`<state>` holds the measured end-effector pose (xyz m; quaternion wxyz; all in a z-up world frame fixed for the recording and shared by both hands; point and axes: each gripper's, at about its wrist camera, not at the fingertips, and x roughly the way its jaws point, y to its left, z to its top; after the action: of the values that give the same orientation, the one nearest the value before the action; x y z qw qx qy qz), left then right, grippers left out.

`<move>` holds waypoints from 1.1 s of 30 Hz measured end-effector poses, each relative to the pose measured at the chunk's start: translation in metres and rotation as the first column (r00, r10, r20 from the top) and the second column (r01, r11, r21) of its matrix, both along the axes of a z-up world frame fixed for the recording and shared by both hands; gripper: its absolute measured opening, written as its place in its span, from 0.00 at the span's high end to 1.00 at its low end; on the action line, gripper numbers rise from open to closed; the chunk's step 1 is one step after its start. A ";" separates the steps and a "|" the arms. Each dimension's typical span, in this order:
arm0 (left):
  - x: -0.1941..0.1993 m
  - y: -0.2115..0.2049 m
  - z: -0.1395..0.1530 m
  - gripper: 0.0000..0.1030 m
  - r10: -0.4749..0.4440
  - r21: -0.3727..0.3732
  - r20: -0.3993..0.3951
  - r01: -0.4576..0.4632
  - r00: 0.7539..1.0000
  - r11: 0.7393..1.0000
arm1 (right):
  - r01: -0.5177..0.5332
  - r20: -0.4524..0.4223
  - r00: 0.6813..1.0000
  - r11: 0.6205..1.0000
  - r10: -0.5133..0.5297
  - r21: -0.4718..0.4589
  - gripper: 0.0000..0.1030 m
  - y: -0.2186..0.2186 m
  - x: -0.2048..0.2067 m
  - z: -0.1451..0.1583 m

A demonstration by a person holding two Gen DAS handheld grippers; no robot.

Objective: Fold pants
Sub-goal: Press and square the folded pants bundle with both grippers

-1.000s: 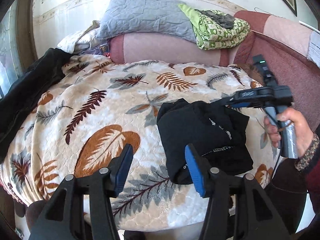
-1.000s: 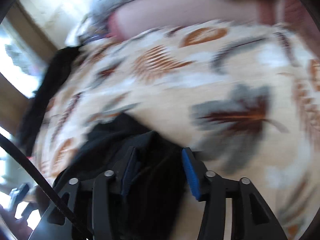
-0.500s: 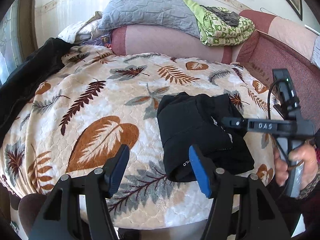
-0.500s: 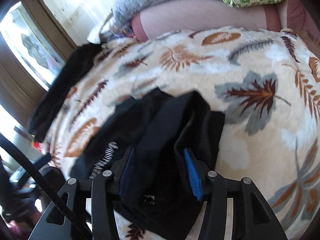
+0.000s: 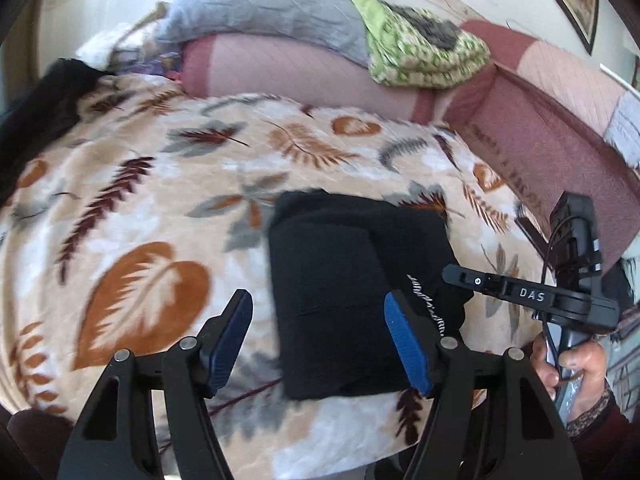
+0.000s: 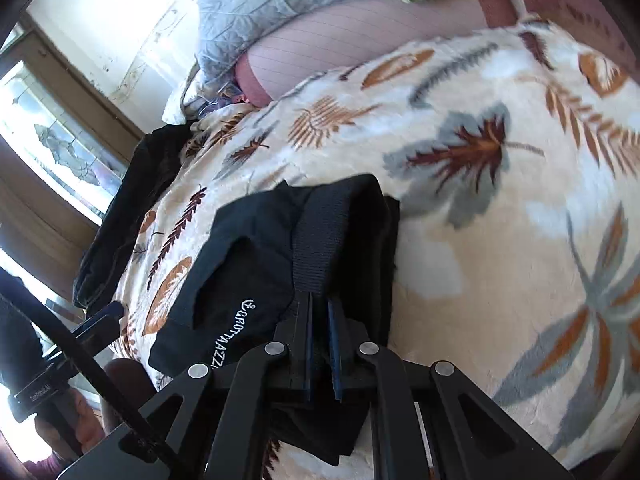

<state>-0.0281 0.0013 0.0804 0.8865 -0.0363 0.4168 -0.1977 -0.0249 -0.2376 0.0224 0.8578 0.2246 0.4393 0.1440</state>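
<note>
The black pants lie folded into a small bundle on the leaf-print blanket, white lettering near their right edge. My left gripper hovers over the near left part of the bundle with its jaws opening. Its right pad is above the cloth and its left pad above bare blanket, neither pressing. My right gripper is shut on a fold of the pants by the ribbed waistband. In the left wrist view, the right gripper comes in from the right, held by a hand.
A pink bolster, a grey pillow and a folded green quilt line the far side. Another black garment drapes over the blanket's left edge. A maroon sofa back rises at the right. A window is at the left.
The right gripper's jaws closed onto the fold of the pants. The left gripper moved nearer the bundle and its jaws spread wider.
</note>
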 end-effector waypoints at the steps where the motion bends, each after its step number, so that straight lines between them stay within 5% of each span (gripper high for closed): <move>1: 0.005 -0.010 -0.009 0.34 -0.022 0.008 -0.026 0.022 0.999 1.000 | 0.005 0.002 1.000 1.000 -0.005 0.005 0.93 0.000 0.000 -0.001; 5: 0.013 -0.028 -0.037 0.34 -0.045 0.034 -0.106 0.048 0.993 0.998 | 0.012 0.015 1.000 1.000 -0.012 -0.012 0.93 0.000 -0.002 -0.003; 16: -0.001 -0.048 -0.043 0.31 -0.070 0.165 -0.047 0.076 0.996 0.983 | 0.064 0.017 0.998 0.997 -0.065 0.035 0.87 -0.021 -0.008 -0.024; 19: -0.004 -0.050 -0.041 0.30 -0.074 0.190 -0.045 0.081 0.996 0.978 | 0.089 0.013 0.996 0.995 -0.088 -0.038 0.66 -0.019 -0.009 -0.029; 25: -0.022 -0.036 -0.015 0.30 -0.079 0.131 -0.001 0.078 0.997 0.988 | 0.184 0.045 0.982 0.983 -0.185 0.017 0.65 -0.040 -0.021 -0.024; 30: -0.029 -0.023 -0.002 0.29 -0.013 0.175 0.046 0.005 0.999 0.984 | 0.276 0.003 0.961 0.955 -0.278 0.106 0.64 -0.065 -0.025 -0.031; 33: -0.026 -0.016 -0.001 0.29 0.051 0.201 0.040 -0.058 0.998 0.978 | 0.317 0.001 0.948 0.945 -0.318 0.084 0.64 -0.067 -0.028 -0.032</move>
<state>-0.0544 -0.0144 0.0790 0.8978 0.0458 0.4180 -0.1305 -0.0532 -0.3046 -0.0096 0.8630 0.3266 0.3848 0.0237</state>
